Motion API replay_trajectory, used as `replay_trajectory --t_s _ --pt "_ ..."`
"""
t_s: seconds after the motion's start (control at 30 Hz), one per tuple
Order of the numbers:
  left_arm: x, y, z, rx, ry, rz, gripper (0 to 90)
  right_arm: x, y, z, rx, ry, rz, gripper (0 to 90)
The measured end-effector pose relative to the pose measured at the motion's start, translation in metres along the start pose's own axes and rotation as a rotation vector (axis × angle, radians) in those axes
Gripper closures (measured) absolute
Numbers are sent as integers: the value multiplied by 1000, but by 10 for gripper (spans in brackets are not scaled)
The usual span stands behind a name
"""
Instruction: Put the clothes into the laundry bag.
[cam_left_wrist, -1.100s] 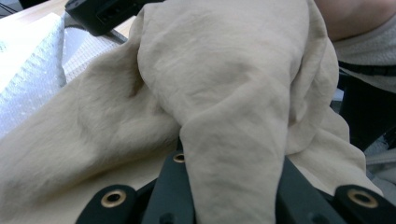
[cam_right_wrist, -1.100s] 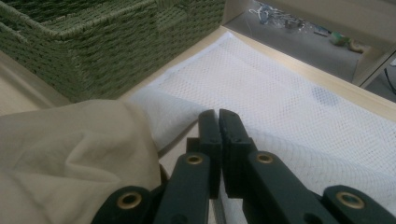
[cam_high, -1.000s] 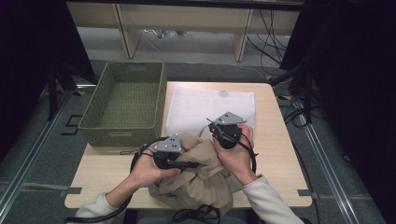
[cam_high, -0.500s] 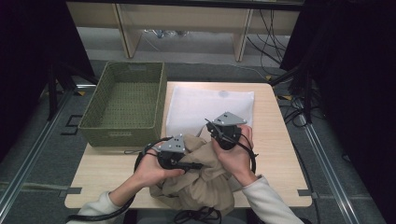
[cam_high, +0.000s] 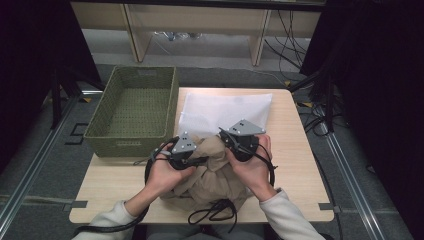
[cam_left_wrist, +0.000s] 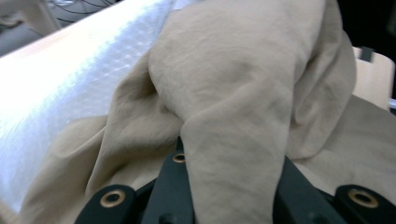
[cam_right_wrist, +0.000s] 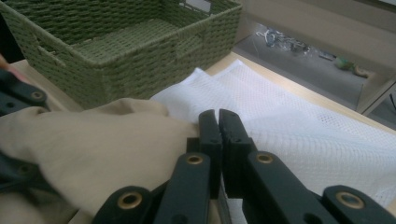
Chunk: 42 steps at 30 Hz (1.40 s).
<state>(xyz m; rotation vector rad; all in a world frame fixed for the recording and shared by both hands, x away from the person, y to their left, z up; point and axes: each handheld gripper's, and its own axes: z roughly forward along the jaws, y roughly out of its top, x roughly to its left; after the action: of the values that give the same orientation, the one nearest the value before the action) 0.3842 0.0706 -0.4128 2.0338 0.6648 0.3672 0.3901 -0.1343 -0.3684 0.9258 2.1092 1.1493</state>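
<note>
Beige cloth (cam_high: 212, 172) lay bunched at the table's (cam_high: 110, 185) near edge, partly over the white mesh sheet (cam_high: 225, 110), beside the green basket (cam_high: 132, 107). I had my left gripper (cam_left_wrist: 229, 186) pinching a fold of it, hand low and pointed across. My right gripper (cam_right_wrist: 218, 135) was fully closed, jaw tips meeting bare with the cloth bunched against one side, wrist angled inward.

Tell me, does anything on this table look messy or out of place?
The beige cloth is bunched in a crumpled heap at the table's near edge, partly overlapping the flat white mesh sheet. The green basket sits squarely; nothing looks spilled or broken.
</note>
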Motion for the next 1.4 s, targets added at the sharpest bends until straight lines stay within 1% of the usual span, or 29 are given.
replay_trajectory --t_s 0.07,0.1,0.17,0.23,0.3,0.37,0.4,0.43,0.47,0.5,0.53,0.57,0.63,0.67,0.7,0.73,0.77,0.83,0.87,0.9,0.93,0.97,1.0,1.07,1.13,1.2,1.27,1.33,1.4 --pt "0 -1 4 25 3 25 820 2 1 -1 -3 5 -10 898" --pt "-2 -4 9 26 9 5 819 3 1 -1 -4 6 -7 898" --pt "-3 -8 18 52 6 16 812 4 1 -1 -2 3 -27 898" --pt "-3 -12 27 67 3 11 808 6 -1 0 10 11 2 898" --pt "-3 -15 35 93 8 10 803 7 -3 1 18 22 -11 898" --pt "-2 -18 43 89 20 -17 799 11 -6 4 26 30 0 898" --pt "0 -18 45 89 17 -15 796 11 -7 5 26 32 -20 898" --pt "-2 -19 47 56 22 -67 789 11 -7 5 35 42 -23 898" --pt "0 -19 48 59 20 -73 772 11 -8 5 35 35 -22 898" --pt "0 -19 50 49 27 -90 735 11 -8 5 36 33 -21 898" --pt "1 -19 50 49 19 -85 681 10 -8 5 38 33 -18 897" --pt "3 -20 50 53 -4 -88 634 9 -9 6 32 32 -17 898" --pt "2 -21 49 33 -13 -96 577 8 -11 6 40 31 -14 898" --pt "2 -22 48 29 -17 -74 541 7 -12 6 44 27 -14 897" --pt "0 -22 47 28 -17 -82 486 7 -13 8 40 27 -25 897" --pt "-1 -22 44 41 -40 -90 432 7 -13 8 47 29 -15 897" --pt "-3 -22 41 28 -42 -80 385 6 -13 7 52 31 -19 897" --pt "-5 -20 31 10 -48 -68 309 6 -13 7 45 24 -8 897" --pt "-6 -18 23 -2 -67 -59 290 5 -13 6 49 28 -5 897" --pt "-7 -17 18 -13 -70 -71 271 3 -13 6 43 25 -17 897" --pt "-6 -15 11 -25 -95 -77 259 3 -13 6 42 22 -16 897" --pt "-6 -13 4 -46 -91 -93 251 2 -13 5 46 22 -4 897" --pt "-4 -12 -3 -75 -103 -108 250 1 -13 5 42 20 -13 897" --pt "3 -8 -18 -107 -93 -103 249 1 -13 4 46 18 0 897" --pt "12 -6 -29 -140 -68 -129 260 1 -14 3 48 14 9 897" --pt "23 -7 -34 -159 -36 -171 286 0 -13 3 46 17 2 897" --pt "33 -10 -32 -153 20 -214 322 1 -13 3 49 14 9 897" --pt "39 -12 -25 -108 93 -159 354 1 -13 3 50 15 4 897" --pt "43 -14 -14 -53 130 -138 362 1 -13 4 48 15 -9 897"
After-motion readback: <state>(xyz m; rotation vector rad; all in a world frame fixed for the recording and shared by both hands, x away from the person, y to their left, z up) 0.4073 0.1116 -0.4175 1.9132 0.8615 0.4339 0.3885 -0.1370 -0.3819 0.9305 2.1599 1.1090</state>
